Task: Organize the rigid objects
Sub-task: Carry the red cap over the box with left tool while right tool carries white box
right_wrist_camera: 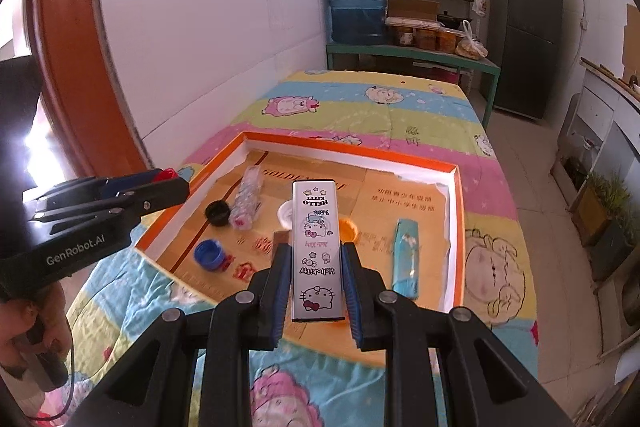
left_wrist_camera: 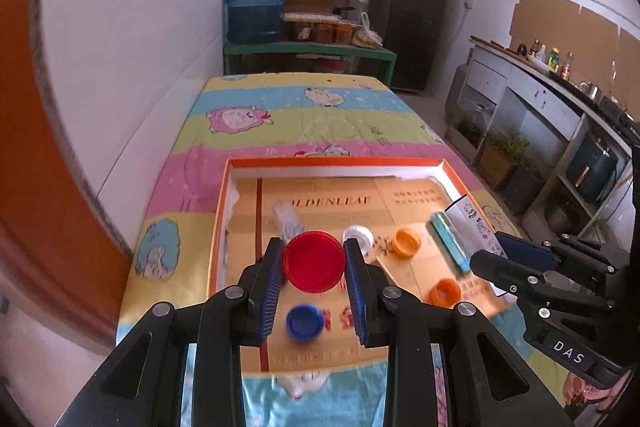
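Cartoon-print cloth covers the surface [left_wrist_camera: 304,115]; an orange-rimmed cardboard tray [left_wrist_camera: 336,161] holds ribbed caps. My left gripper [left_wrist_camera: 314,263] clamps a round red lid [left_wrist_camera: 313,261]; my right gripper [right_wrist_camera: 316,263] pinches a flat glossy box [right_wrist_camera: 316,247] above the tray.

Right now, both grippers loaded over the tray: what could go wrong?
1. The left gripper pinches the red lid only by its rim; it may pivot or slip out.
2. The right gripper grips the Hello Kitty box near its lower end; the long free end could swing.
3. A drop could scatter the blue cap or the orange cap in the tray.
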`<state>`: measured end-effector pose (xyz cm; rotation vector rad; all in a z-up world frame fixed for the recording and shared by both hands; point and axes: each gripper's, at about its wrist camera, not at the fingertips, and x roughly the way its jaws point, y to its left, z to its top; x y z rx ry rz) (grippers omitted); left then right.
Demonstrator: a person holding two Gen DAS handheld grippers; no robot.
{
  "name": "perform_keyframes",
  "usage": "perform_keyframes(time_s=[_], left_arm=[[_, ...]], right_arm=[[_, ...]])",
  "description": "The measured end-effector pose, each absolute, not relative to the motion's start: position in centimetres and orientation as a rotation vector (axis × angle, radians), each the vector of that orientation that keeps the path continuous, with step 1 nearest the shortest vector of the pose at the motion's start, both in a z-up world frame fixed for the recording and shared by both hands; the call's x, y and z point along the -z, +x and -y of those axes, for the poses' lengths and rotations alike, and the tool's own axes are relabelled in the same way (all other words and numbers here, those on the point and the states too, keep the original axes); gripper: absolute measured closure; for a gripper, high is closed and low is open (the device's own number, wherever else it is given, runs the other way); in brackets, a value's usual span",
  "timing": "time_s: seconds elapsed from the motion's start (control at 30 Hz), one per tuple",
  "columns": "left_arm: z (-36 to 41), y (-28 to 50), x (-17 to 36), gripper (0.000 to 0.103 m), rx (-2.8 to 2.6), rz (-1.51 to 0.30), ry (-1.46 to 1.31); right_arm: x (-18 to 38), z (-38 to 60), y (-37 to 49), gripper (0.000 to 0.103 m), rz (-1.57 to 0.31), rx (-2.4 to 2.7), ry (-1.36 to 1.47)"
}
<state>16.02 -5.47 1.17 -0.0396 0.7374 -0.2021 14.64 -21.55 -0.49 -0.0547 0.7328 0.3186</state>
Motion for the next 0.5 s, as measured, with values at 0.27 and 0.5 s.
perform_keyframes(time_s=[0.27, 0.5], left_arm=[[6.7, 21.8, -0.8, 0.072, 0.257, -0.811, -0.062], [7.8, 26.9, 0.0, 0.072, 0.262, -0.881, -0.095]], right_arm=[[0.4, 22.6, 18.9, 0.078, -0.766, -0.310, -0.079], [1.3, 23.6, 23.3, 0.078, -0.834, -0.313, -0.081]])
